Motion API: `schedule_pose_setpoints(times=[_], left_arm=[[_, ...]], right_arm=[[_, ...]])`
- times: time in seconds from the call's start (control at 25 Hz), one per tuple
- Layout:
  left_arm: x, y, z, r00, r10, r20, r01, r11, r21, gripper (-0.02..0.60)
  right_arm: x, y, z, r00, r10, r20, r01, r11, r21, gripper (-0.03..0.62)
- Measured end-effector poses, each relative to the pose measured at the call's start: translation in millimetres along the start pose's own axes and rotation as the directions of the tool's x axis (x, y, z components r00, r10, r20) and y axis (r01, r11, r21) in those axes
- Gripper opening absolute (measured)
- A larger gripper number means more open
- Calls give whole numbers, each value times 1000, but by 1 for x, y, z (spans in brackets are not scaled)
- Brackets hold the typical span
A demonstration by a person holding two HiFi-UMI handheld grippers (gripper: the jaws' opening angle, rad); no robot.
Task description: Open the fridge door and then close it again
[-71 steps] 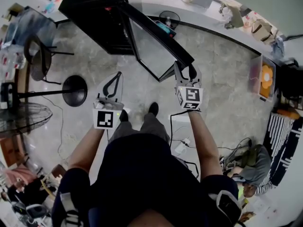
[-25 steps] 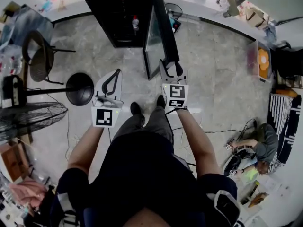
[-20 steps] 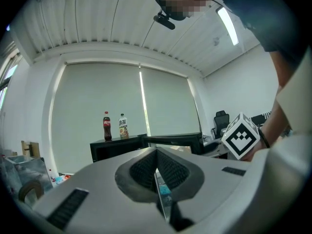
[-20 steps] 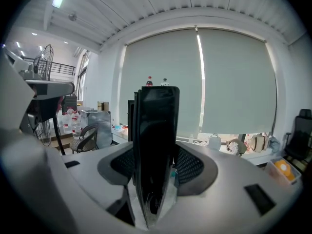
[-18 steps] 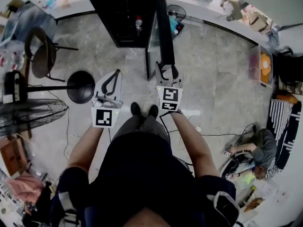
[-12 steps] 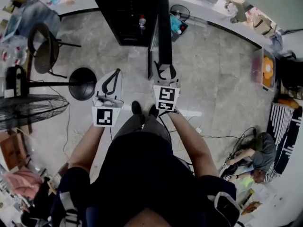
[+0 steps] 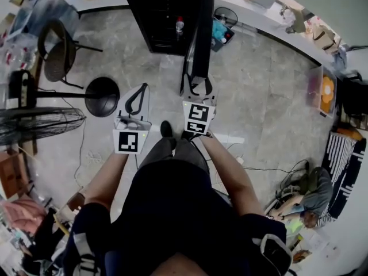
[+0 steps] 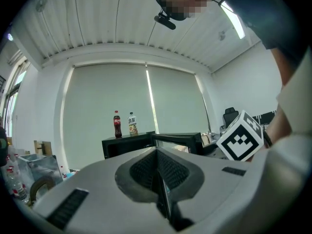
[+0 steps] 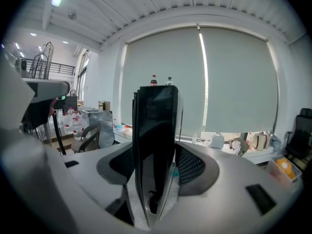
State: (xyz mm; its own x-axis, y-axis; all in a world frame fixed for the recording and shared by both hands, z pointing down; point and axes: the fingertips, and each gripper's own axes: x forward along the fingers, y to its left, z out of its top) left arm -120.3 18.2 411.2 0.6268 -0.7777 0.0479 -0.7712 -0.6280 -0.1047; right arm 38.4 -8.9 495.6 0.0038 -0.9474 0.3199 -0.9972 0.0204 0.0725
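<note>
Far left of the floor point(image 7: 270, 96) is just clutter: a chair point(image 7: 57, 53), a floor fan point(image 7: 34, 128) and a round black stand base point(image 7: 102, 96), none of it in play. Next over, the left gripper point(image 7: 142, 88) hangs above the floor with its fingers pressed together on nothing (its own view shows the pads meeting with no gap), so it's just along for the ride.

Then the fridge point(image 7: 161, 16), a black cabinet at the far edge of the floor by the wall, with a bottle point(image 7: 180, 25) on a shelf inside. The fridge door point(image 7: 201, 33) is swung wide open and points almost straight at the person, edge-on. The right gripper point(image 7: 198, 88) has its fingers either side of the door's free edge and is pinching it. In the right gripper view the dark panel fills the space between the pads. Over at the floor's right edge there's a clear bin point(image 7: 324, 91) with something orange in it.

My read on handling: the door is a rigid, glossy panel, so it won't flex, but it looks slick and a pinch could slide. The free edge, far from the hinge, is the right place to hold for leverage. It should swing easily, probably with a seal tugging near shut. Two drink bottles point(image 8: 117, 126) stand on top, so I'd close it gently. Opening looks done and closing is what's left.
</note>
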Motion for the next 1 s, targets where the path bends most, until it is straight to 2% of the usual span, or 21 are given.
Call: schedule_pose_setpoints(times=[0.2,0.64,0.84,1.0], left_arm=[[-6,10,-2,1000,11,2,-11,1000,3,23],[-9,21,0,999,35,-3,-35,999,11,23],[-10,20,0,999,41,-7,-41,999,15,23],[-12,20,1,999,48,-9,-47,998,29,23]], right_arm=[[5,14,2,1000,-3,-6,3,1000,5,256],[9,25,7,998,56,-21,-57,998,-13,273],[4,23,4,991,125,-40,-128,989,-67,281],[-7,21,8,982,186,-15,-186,972,-145,279]])
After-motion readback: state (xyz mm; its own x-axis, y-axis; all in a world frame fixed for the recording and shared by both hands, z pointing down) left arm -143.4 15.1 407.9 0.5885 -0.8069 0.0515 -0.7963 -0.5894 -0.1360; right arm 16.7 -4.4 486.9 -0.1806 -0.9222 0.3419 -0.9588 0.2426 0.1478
